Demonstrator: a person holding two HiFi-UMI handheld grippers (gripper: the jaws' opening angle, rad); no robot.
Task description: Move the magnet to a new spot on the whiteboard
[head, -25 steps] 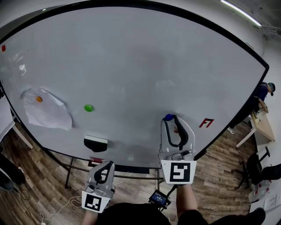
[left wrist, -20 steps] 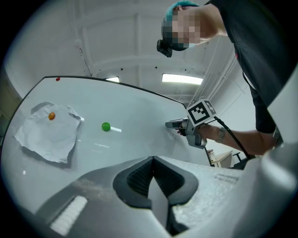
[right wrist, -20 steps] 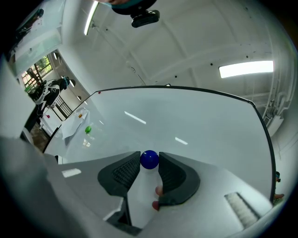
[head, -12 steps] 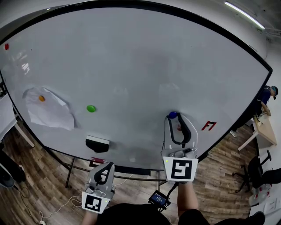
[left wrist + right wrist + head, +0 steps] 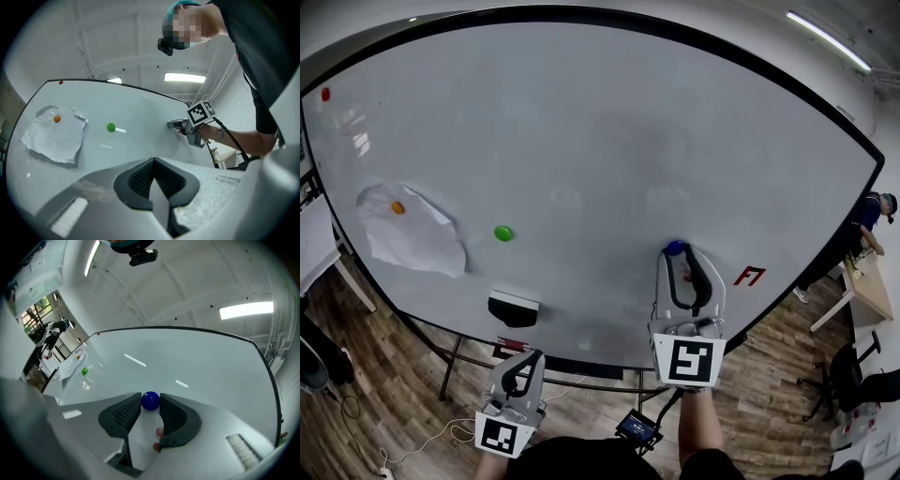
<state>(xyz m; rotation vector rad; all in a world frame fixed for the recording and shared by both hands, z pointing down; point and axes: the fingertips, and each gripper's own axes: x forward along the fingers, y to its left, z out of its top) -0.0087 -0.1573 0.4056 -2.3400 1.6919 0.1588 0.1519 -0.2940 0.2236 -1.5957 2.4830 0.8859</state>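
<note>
Four round magnets sit on the large white whiteboard (image 5: 581, 122) with its black frame: one glossy blue magnet (image 5: 150, 401), one green magnet (image 5: 503, 232), one small orange magnet (image 5: 397, 208) and one small red magnet (image 5: 325, 95) near the top left corner; the orange one pins a single crumpled white sheet of paper (image 5: 417, 242) to the board's left part, and the green one lies just right of that sheet; one black-and-white eraser block (image 5: 514, 307) clings near the lower edge; red lettering (image 5: 750, 276) is written at lower right; there are two grippers; the right gripper (image 5: 682, 253) is raised to the board's lower right part, its fingers pinching the blue magnet between their tips, the magnet on the board near the lettering, to its left, and well apart from the green one; the left gripper (image 5: 528, 358) hangs lower, under the board's bottom edge, its fingers pressed together with nothing between them; the floor (image 5: 394, 394) is of brown wooden planks; one long ceiling light (image 5: 828, 40) shows at upper right; another person (image 5: 865, 220) stands at the room's far right.
</note>
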